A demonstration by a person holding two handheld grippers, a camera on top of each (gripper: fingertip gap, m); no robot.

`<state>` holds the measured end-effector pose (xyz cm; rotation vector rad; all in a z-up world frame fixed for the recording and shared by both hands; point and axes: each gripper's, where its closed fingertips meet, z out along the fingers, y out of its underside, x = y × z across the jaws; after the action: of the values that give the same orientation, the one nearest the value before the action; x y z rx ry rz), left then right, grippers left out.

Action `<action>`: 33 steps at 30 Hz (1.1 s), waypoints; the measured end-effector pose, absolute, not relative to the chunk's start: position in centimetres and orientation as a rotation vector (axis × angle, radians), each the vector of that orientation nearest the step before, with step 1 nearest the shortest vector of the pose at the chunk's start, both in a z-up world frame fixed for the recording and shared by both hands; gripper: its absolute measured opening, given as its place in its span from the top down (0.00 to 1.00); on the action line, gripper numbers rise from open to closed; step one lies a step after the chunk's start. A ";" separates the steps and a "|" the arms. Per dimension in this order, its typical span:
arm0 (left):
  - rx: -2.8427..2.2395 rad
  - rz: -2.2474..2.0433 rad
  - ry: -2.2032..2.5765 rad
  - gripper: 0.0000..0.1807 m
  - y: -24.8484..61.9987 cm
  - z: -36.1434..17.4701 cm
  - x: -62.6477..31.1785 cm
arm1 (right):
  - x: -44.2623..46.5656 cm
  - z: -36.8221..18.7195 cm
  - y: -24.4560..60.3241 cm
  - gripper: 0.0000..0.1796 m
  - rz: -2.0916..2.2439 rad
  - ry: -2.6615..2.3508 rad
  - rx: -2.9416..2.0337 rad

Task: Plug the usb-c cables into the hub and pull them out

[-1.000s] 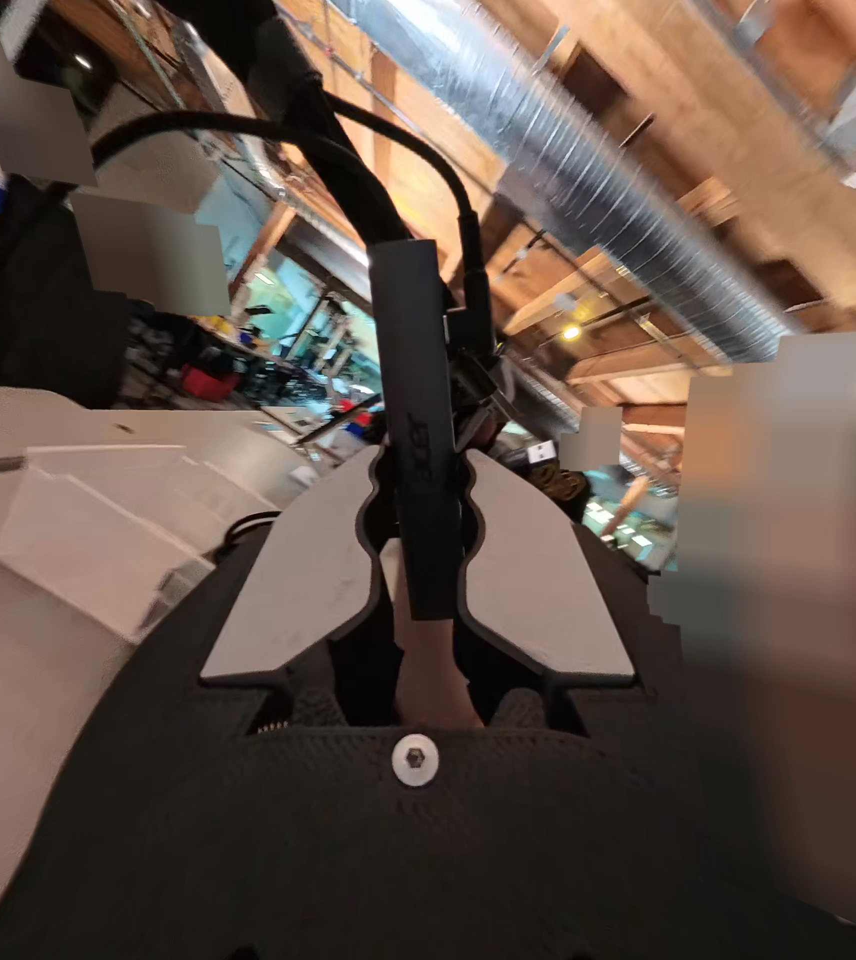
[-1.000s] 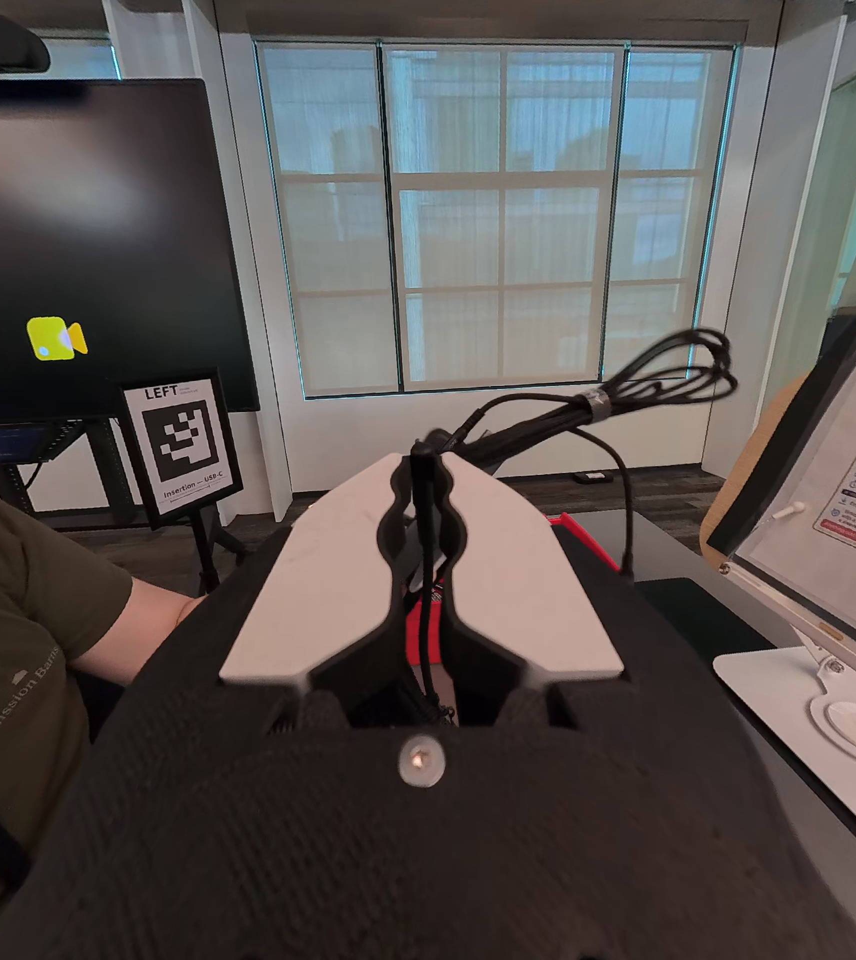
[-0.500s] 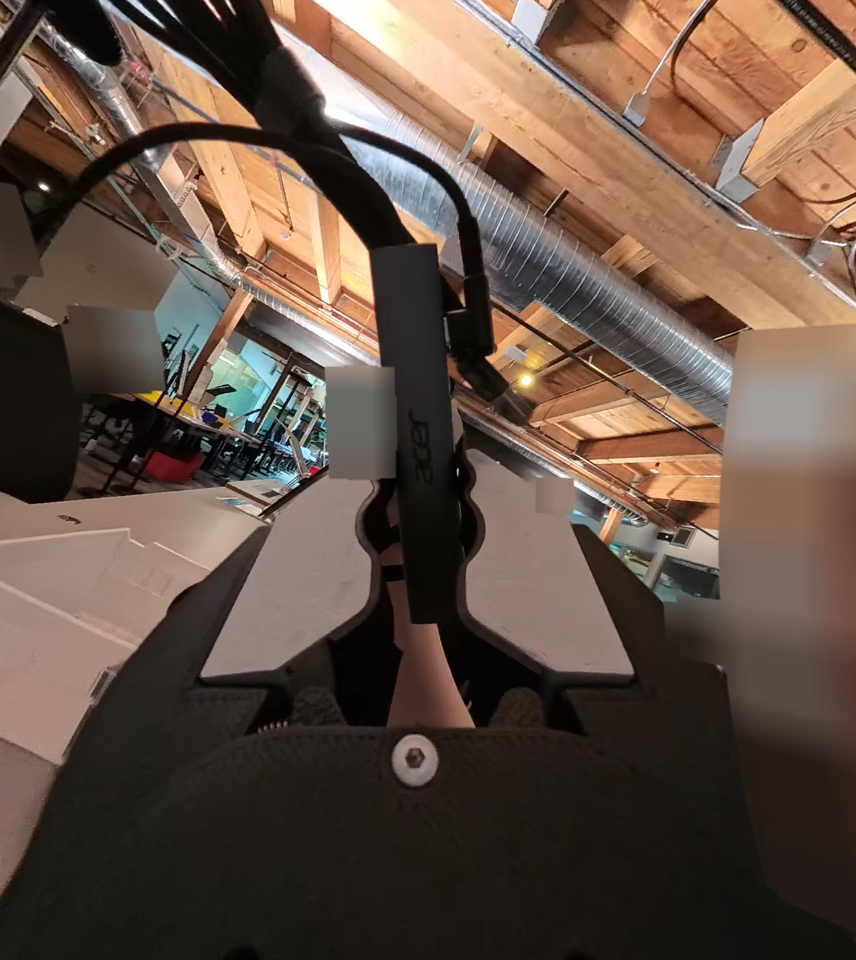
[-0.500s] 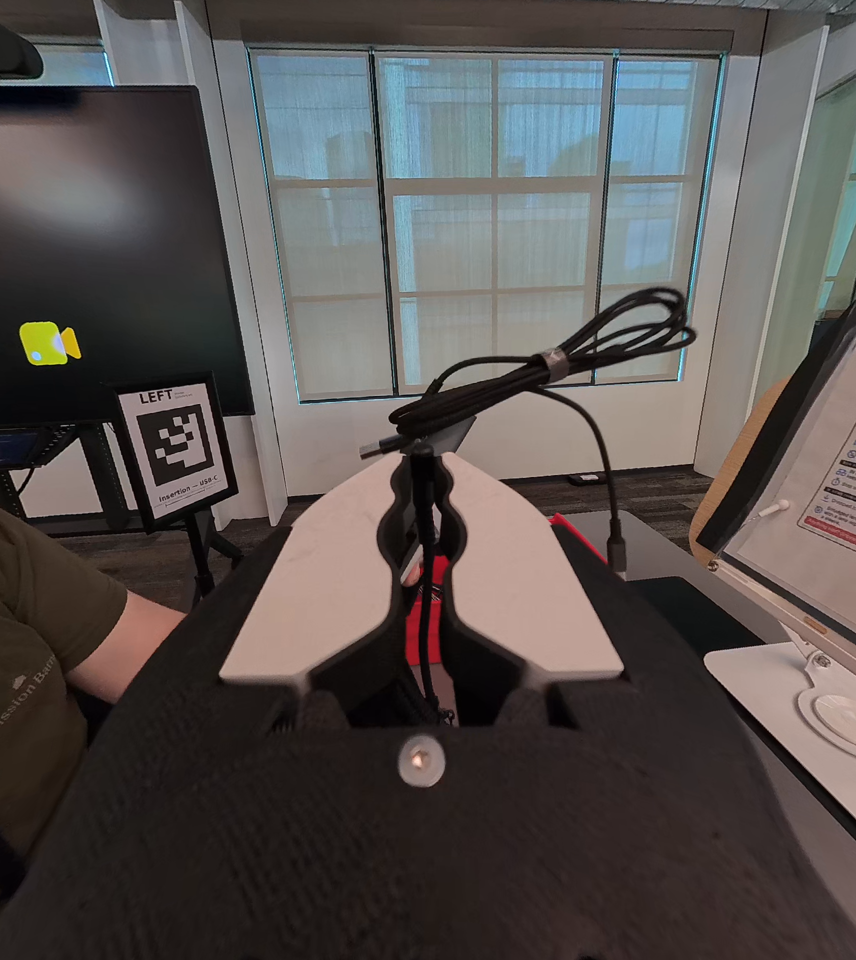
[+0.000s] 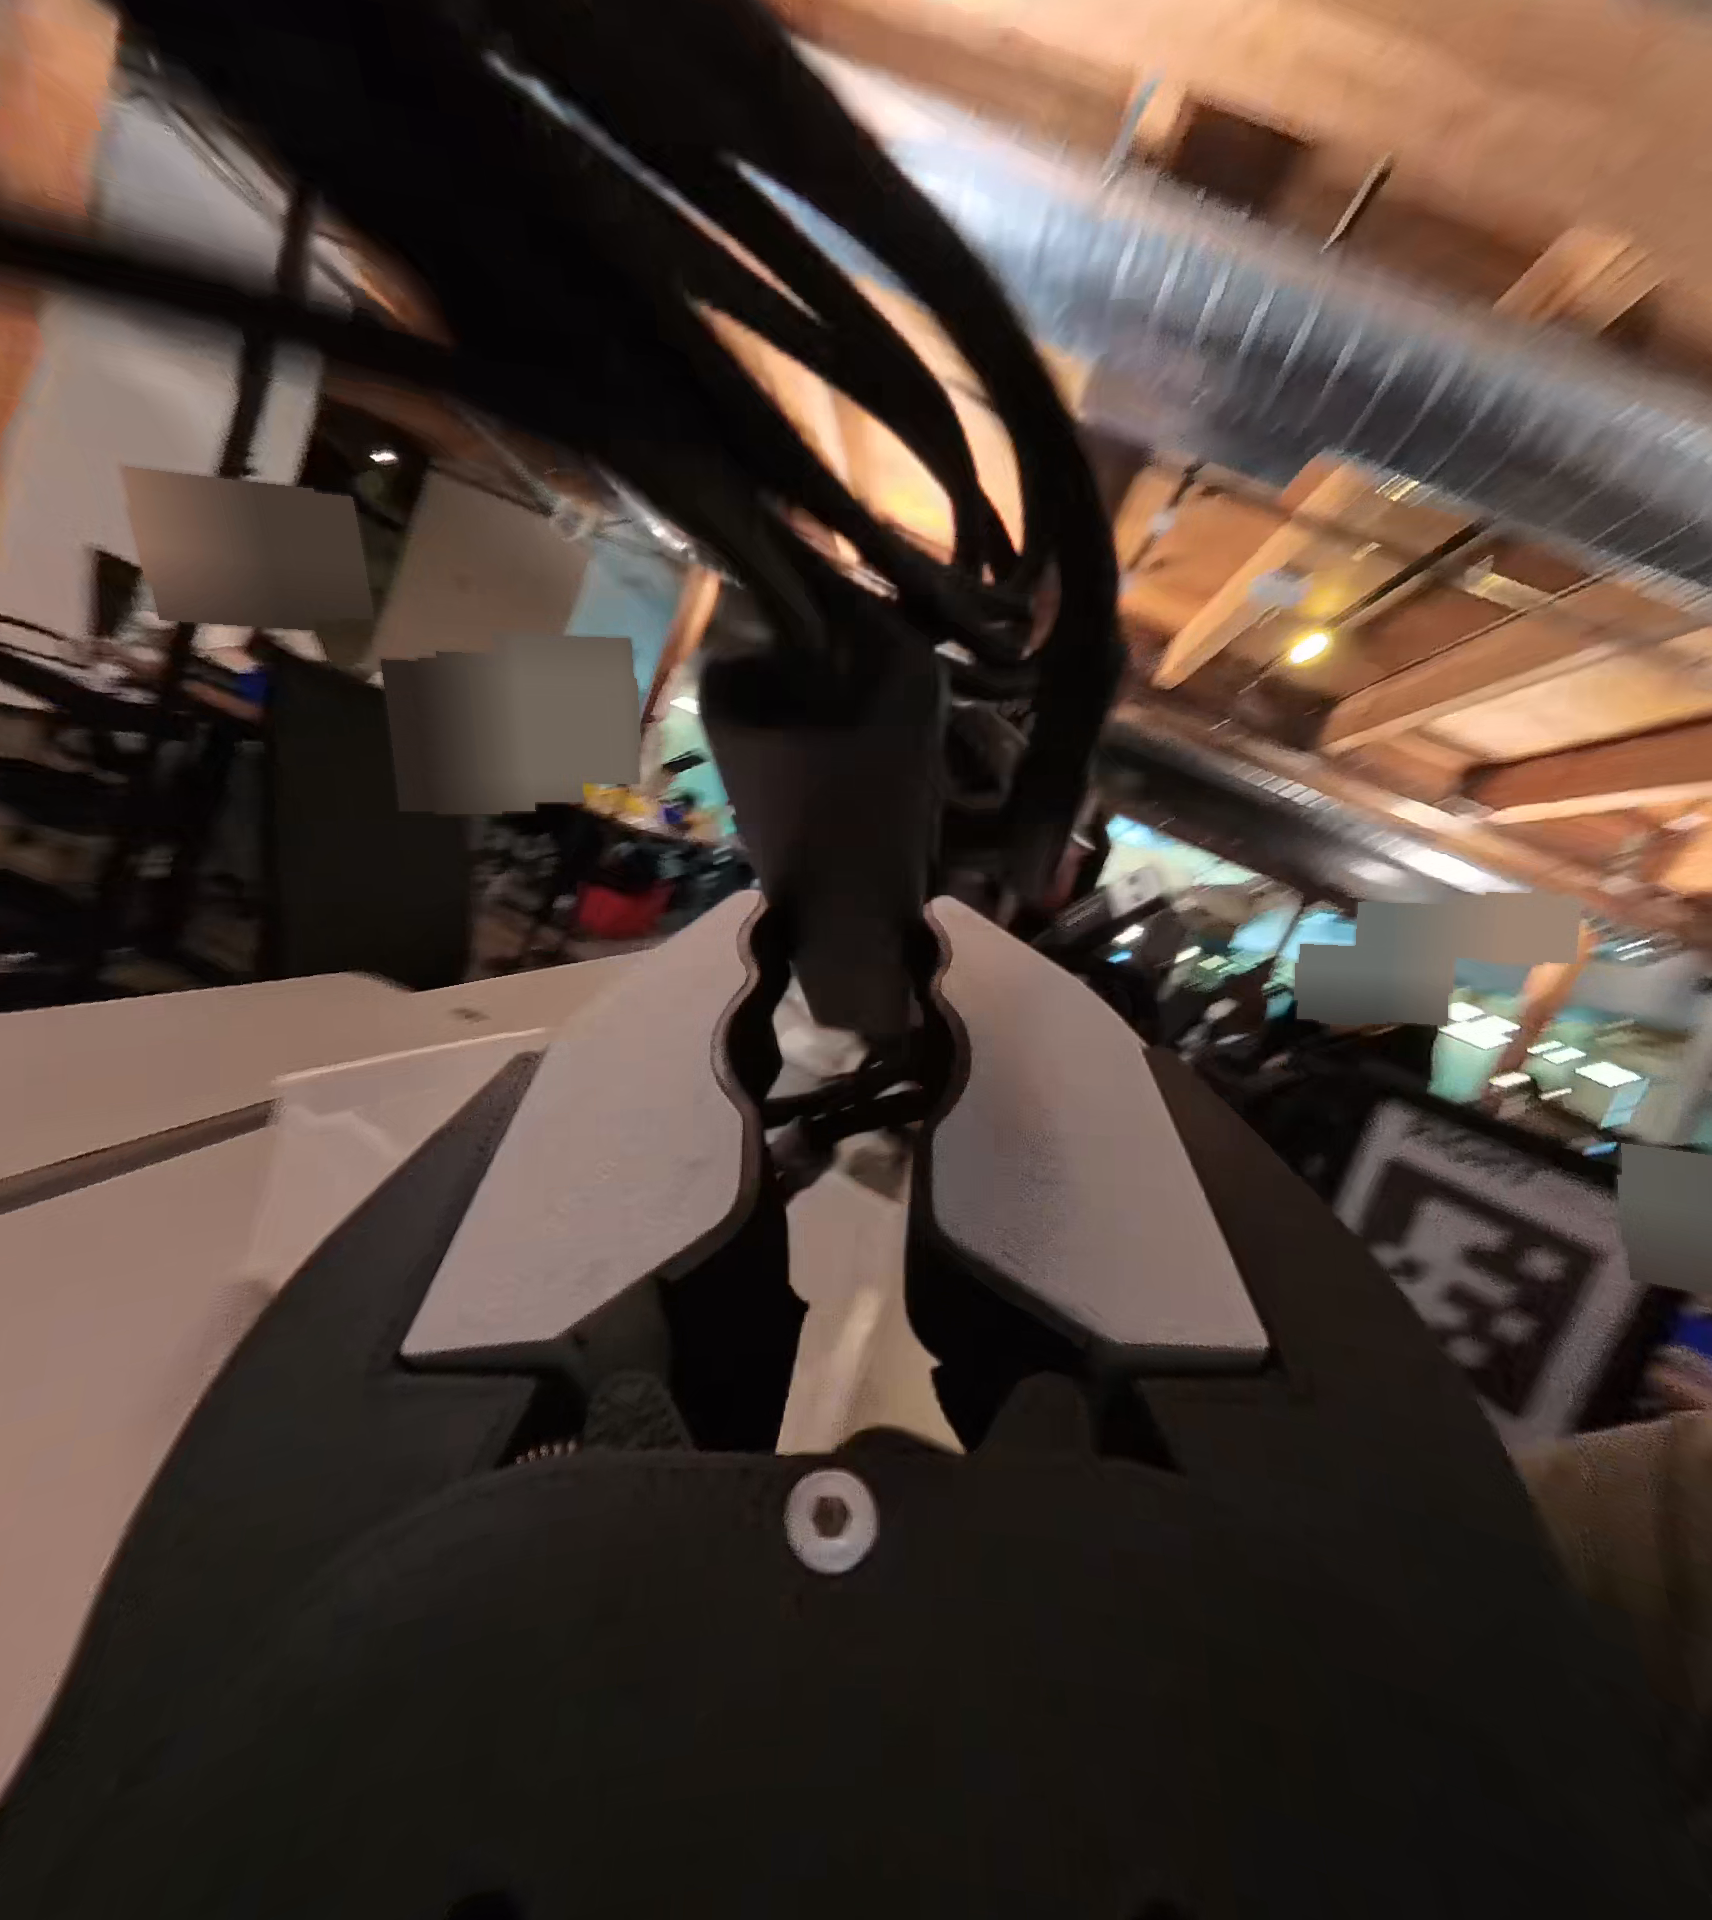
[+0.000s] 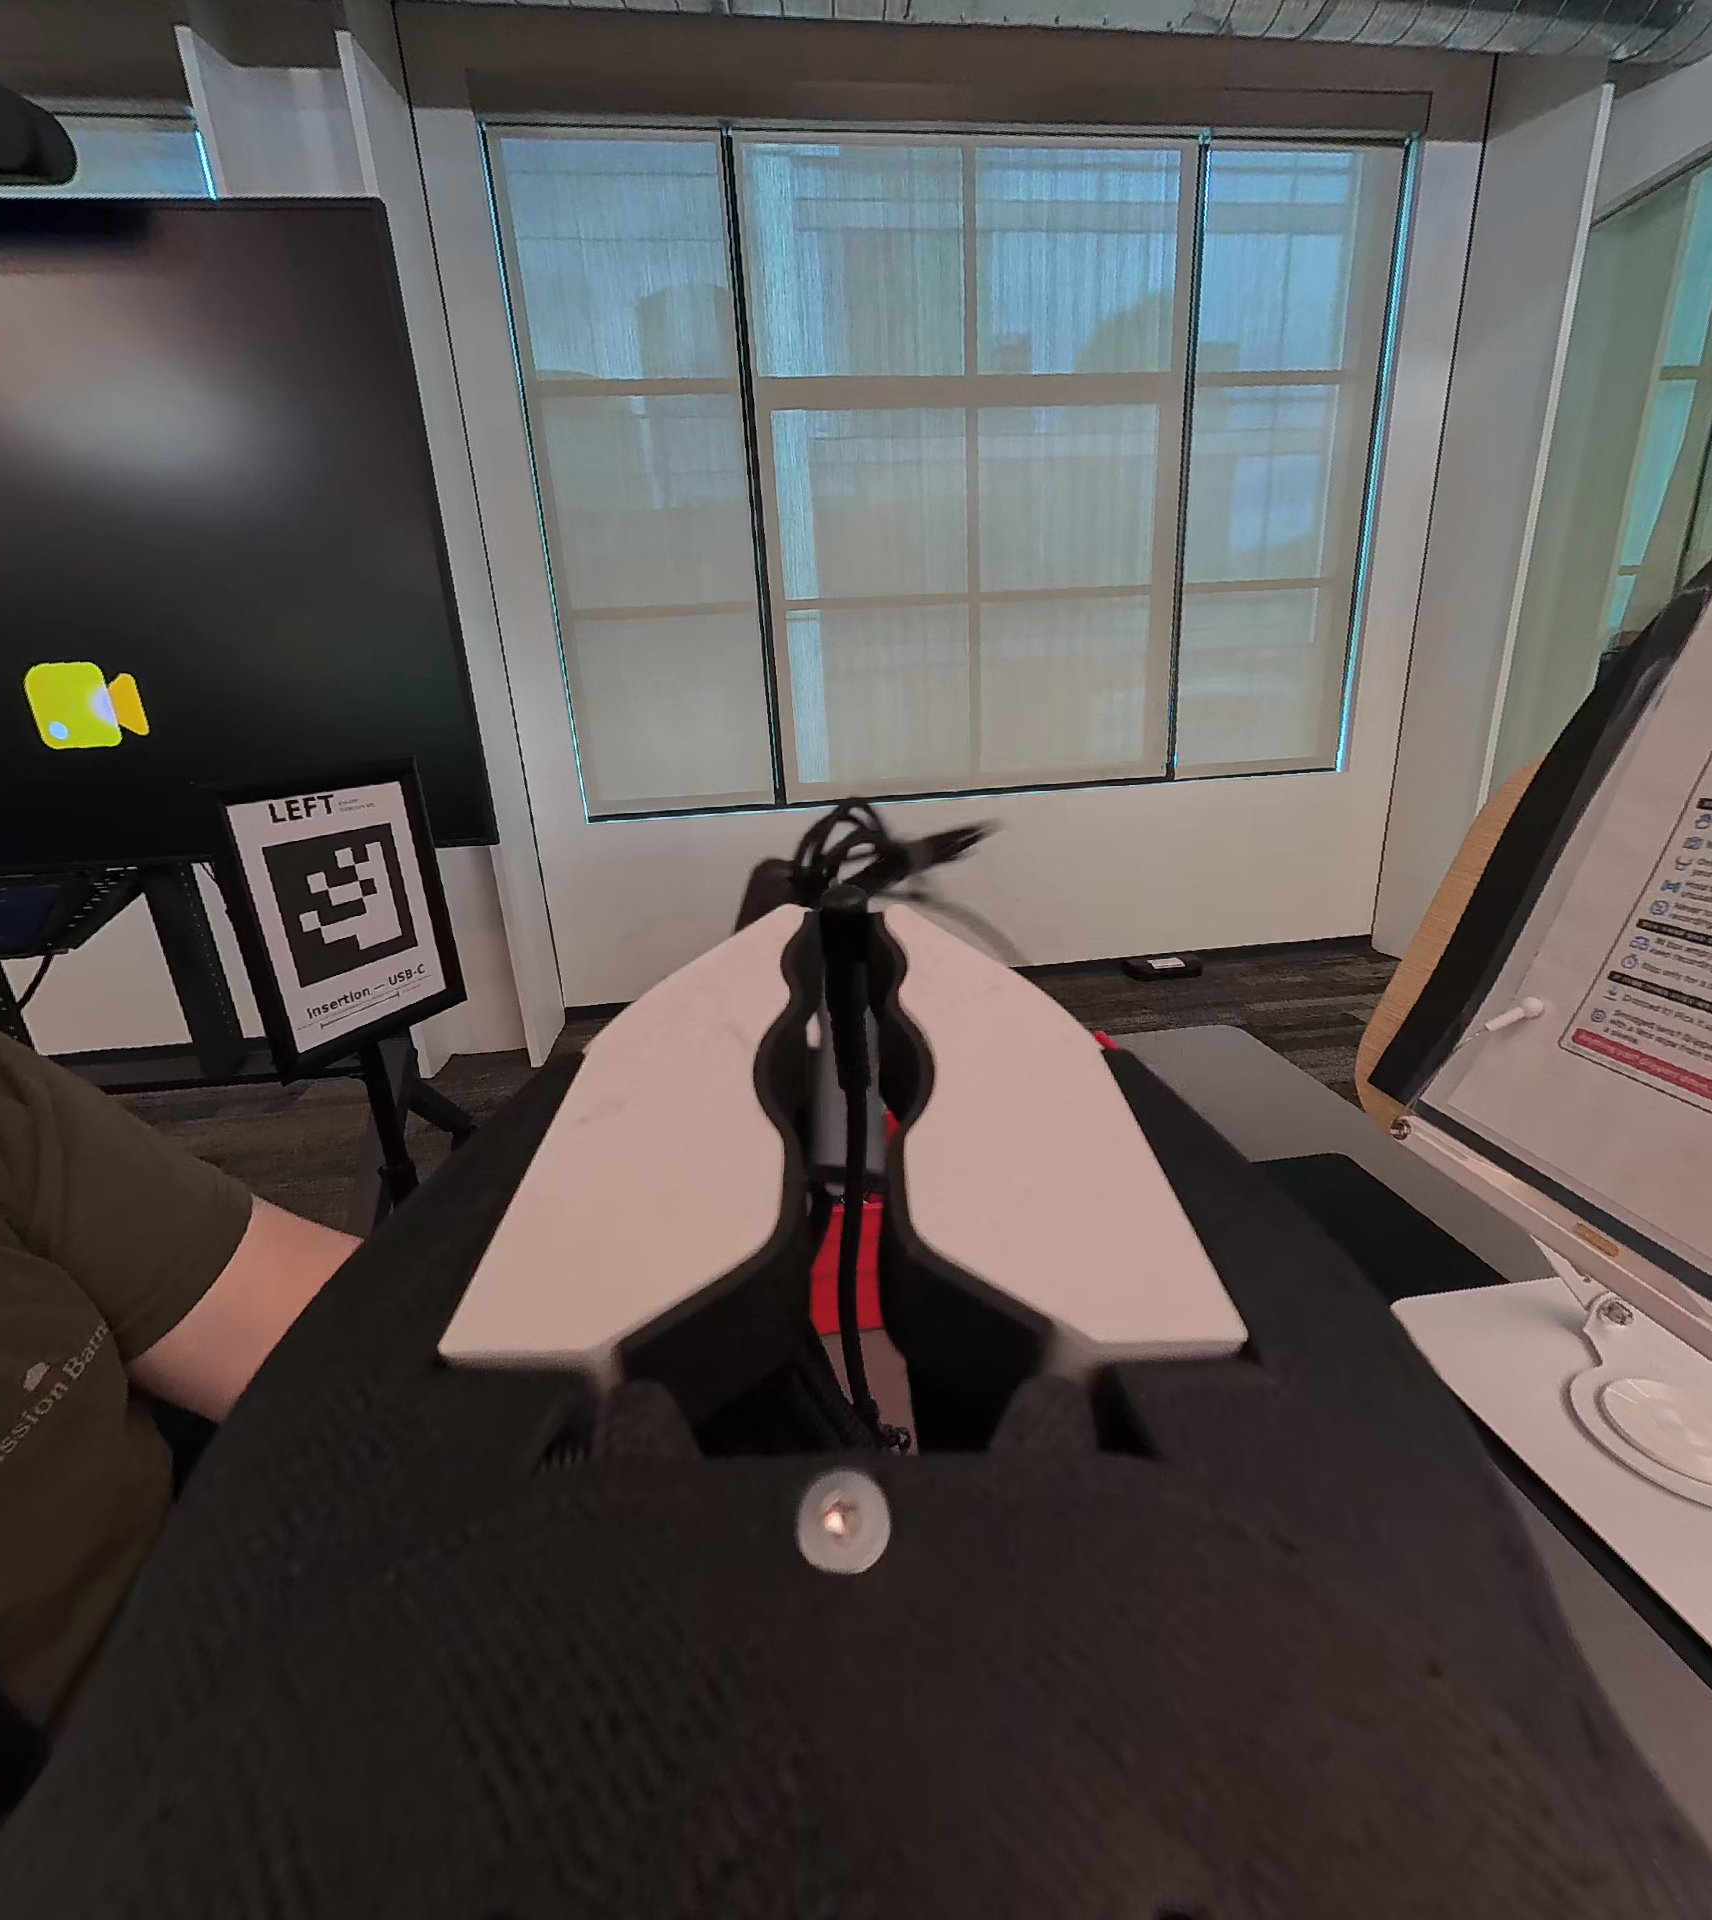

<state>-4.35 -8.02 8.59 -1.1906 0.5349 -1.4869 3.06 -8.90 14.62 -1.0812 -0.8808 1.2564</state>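
In the left wrist view my left gripper (image 5: pixel 844 935) is shut on the dark grey hub (image 5: pixel 831 821), which stands up out of the fingertips. The picture is motion-blurred. A bundle of black cables (image 5: pixel 831 364) hangs close above the hub, and whether any plug sits in it cannot be told. In the right wrist view my right gripper (image 6: pixel 844 925) is shut on a black usb-c cable (image 6: pixel 844 997) that runs lengthwise between the fingers. A grey plug shell (image 6: pixel 826 1112) shows in the gap. The cable's coiled bundle (image 6: pixel 867 847) lies just past the fingertips, blurred.
A black screen (image 6: pixel 156 520) and a marker sign on a stand (image 6: pixel 343 914) are at left. A person's arm in an olive sleeve (image 6: pixel 52 1299) is at lower left. A tilted instruction sheet on a white stand (image 6: pixel 1662 987) is at right. White blocks (image 5: pixel 104 1143) are left of the hub.
The left view has swung and blurred, and the cable bundle now looms closer over the hub. In the right view the coiled bundle has dropped from upper right to just behind the fingertips.
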 end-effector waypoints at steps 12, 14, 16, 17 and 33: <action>-1.514 -1.145 0.773 0.63 -6.9 5.3 -3.3 | 2.8 13.7 -8.1 0.96 1.213 -0.895 -1.138; -1.574 -1.159 0.833 0.64 -7.1 4.7 -2.9 | 2.6 13.3 -8.0 0.96 1.205 -0.914 -1.156; -1.635 -1.160 0.889 0.65 -7.2 4.0 -2.9 | 2.3 12.6 -7.7 0.96 1.194 -0.932 -1.186; -1.650 -1.147 0.899 0.65 -7.1 3.9 -3.1 | 2.2 12.3 -7.5 0.96 1.191 -0.939 -1.204; -1.197 -1.017 0.629 0.62 -4.9 12.9 -6.7 | -0.5 13.7 -7.7 0.96 1.037 -0.859 -1.135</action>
<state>-6.66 -4.87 12.86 -1.1970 0.6287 -1.0174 -0.46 -7.70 13.71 -1.1345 -0.8592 1.0375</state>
